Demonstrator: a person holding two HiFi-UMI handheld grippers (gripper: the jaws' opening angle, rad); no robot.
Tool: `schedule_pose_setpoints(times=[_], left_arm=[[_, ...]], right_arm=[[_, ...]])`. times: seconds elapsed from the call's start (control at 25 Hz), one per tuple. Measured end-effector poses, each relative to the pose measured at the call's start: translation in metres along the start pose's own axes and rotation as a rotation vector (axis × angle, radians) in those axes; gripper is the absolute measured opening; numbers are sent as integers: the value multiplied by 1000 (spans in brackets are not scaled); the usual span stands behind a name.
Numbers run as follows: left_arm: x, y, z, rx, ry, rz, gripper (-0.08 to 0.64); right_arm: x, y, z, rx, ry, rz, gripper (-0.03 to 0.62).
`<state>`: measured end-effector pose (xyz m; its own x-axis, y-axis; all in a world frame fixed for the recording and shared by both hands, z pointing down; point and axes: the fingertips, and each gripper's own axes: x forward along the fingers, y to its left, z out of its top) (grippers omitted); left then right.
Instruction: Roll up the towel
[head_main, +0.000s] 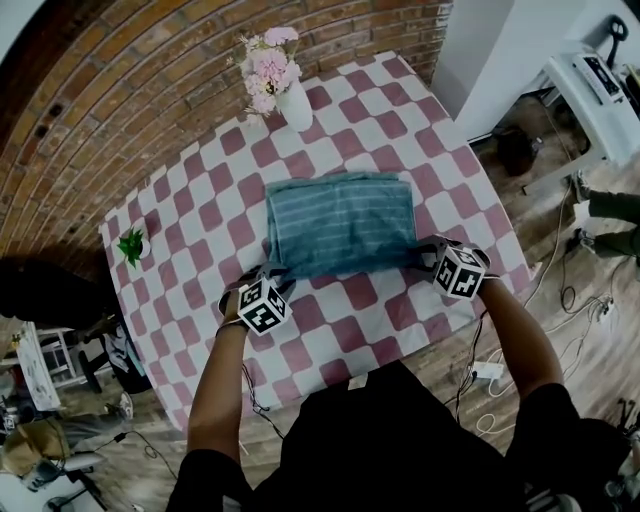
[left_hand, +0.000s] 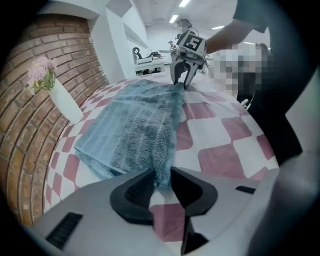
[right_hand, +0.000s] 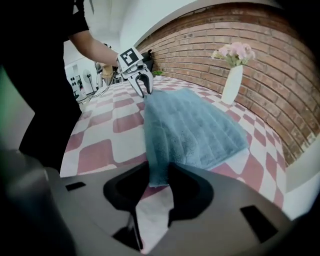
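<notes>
A folded blue-grey striped towel (head_main: 340, 222) lies flat in the middle of the checked table (head_main: 400, 120). My left gripper (head_main: 277, 274) is at the towel's near left corner, and my right gripper (head_main: 426, 256) is at its near right corner. In the left gripper view the towel's near edge (left_hand: 162, 170) sits pinched between the dark pads of the left gripper (left_hand: 161, 182). The right gripper (right_hand: 159, 180) likewise grips the corner of the towel (right_hand: 195, 125) hanging between its pads. Each gripper shows in the other's view, the right gripper (left_hand: 181, 80) and the left gripper (right_hand: 143, 89), each at the far end of that edge.
A white vase of pink flowers (head_main: 295, 105) stands behind the towel near the table's far edge. A small green plant (head_main: 132, 245) sits at the left edge. A brick wall runs behind the table; cables and equipment lie on the floor at right.
</notes>
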<state>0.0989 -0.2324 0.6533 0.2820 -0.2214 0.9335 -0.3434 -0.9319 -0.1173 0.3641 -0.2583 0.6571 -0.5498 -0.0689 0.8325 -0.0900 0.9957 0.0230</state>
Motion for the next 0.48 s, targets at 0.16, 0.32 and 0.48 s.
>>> schedule_pose_setpoints(times=[0.16, 0.32, 0.48], left_arm=[[-2, 0, 1, 59, 17, 61, 55], [-10, -1, 4, 72, 6, 130, 37], [-26, -7, 7, 54, -26, 195, 28]], right_arm=[[-1, 0, -2, -80, 17, -53, 77], [-12, 0, 5, -110, 0, -111, 64], [-35, 3, 19, -110, -49, -186, 64]])
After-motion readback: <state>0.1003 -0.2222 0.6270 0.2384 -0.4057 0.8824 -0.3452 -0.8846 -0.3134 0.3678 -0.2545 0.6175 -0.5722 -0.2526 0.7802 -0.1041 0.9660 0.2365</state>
